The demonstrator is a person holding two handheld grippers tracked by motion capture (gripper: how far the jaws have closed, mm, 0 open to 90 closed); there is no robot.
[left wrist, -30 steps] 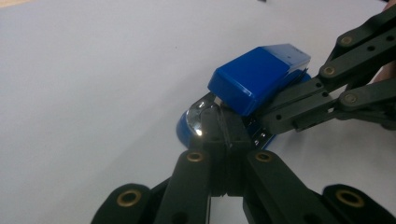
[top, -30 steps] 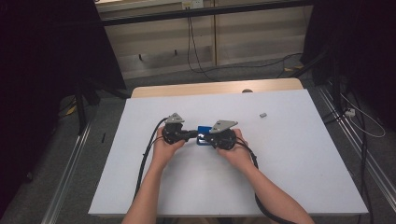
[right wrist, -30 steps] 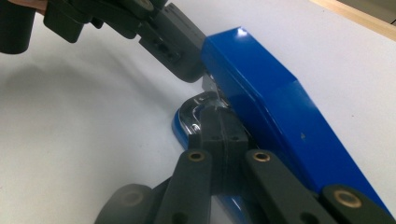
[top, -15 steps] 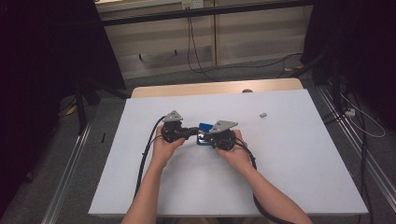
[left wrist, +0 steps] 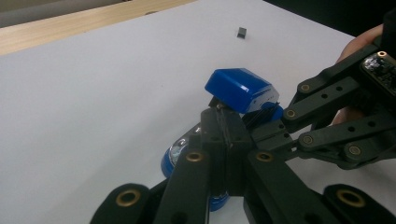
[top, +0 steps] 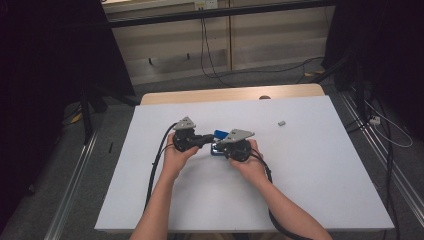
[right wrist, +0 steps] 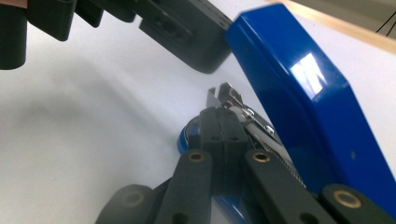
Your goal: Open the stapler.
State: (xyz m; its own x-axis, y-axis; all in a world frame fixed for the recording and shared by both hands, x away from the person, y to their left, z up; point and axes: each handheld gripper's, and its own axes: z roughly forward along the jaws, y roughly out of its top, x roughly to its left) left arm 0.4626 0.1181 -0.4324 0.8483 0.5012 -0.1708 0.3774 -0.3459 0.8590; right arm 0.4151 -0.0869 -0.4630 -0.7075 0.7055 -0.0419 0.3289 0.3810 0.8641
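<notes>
Left gripper view: blue stapler [left wrist: 243,91] just past closed fingertips [left wrist: 223,122].

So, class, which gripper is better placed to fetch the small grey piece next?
Right: the small grey piece lies on the right gripper side of the blue stapler; the left gripper would have to cross over.

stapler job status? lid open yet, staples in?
Done: the blue stapler has its top cover swung up, the metal track bared. In hand: left gripper and right gripper both work at it, jaws shut. Left: a small grey piece lies apart on the white table; loading and closing remain.
</notes>
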